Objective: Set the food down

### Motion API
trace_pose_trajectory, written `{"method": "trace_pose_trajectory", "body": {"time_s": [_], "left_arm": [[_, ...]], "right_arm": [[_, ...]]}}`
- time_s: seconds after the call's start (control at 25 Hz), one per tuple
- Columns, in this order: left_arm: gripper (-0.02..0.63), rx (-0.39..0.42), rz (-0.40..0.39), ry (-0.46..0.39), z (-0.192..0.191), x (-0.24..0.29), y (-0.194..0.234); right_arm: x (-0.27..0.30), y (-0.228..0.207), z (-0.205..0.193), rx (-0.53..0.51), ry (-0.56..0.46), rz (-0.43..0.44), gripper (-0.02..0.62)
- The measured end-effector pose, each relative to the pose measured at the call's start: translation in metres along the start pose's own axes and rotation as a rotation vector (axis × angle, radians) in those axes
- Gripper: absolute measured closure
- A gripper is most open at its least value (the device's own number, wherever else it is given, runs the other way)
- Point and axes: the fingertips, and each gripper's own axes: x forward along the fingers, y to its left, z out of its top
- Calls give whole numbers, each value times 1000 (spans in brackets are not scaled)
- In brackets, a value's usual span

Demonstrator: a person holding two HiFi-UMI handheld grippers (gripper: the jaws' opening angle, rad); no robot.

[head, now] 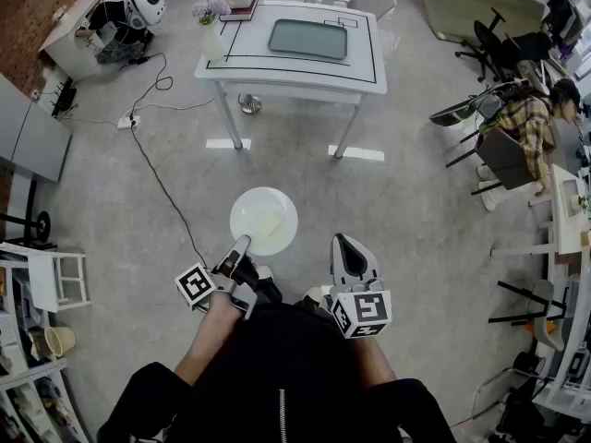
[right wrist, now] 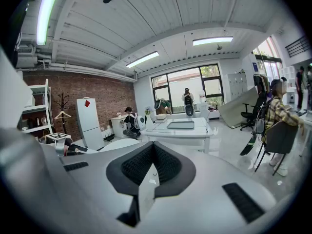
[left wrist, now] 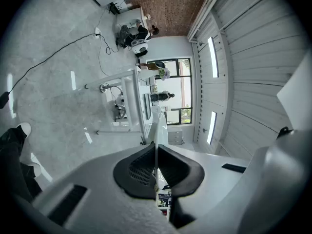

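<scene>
Head view, left gripper (head: 242,245) clamped on near rim of plate (head: 249,201) w/ pale food (head: 269,226), over grey floor (head: 416,229), table (head: 305,72) far, left gripper view, plate edge pinched btwn pads (left wrist: 141,167), right gripper view, right gripper (right wrist: 153,167) closed, empty, table ahead

The table (head: 242,52) is white with a thin black line round its top and a grey-green tray (head: 307,38) on it, and the floor (head: 416,210) around it is mottled grey. In front of the table, the plate (head: 247,203) is white with pale yellow food (head: 270,225), and the left gripper (head: 244,244) and right gripper (head: 340,243) are light grey, each with a black-and-white marker cube (head: 195,286). Left of the table the wall (head: 28,3) is red-brown brick.
</scene>
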Motion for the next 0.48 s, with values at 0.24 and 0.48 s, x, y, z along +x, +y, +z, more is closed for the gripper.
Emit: {"method": "trace_pose_trajectory", "body": {"time_s": [0.24, 0.48], "left_arm": [[595, -2, -1, 4, 6, -1, 4], [594, 3, -1, 18, 25, 1, 10]], "right_arm": [[3, 7, -1, 13, -12, 13, 584], [19, 19, 0, 27, -12, 5, 584]]}}
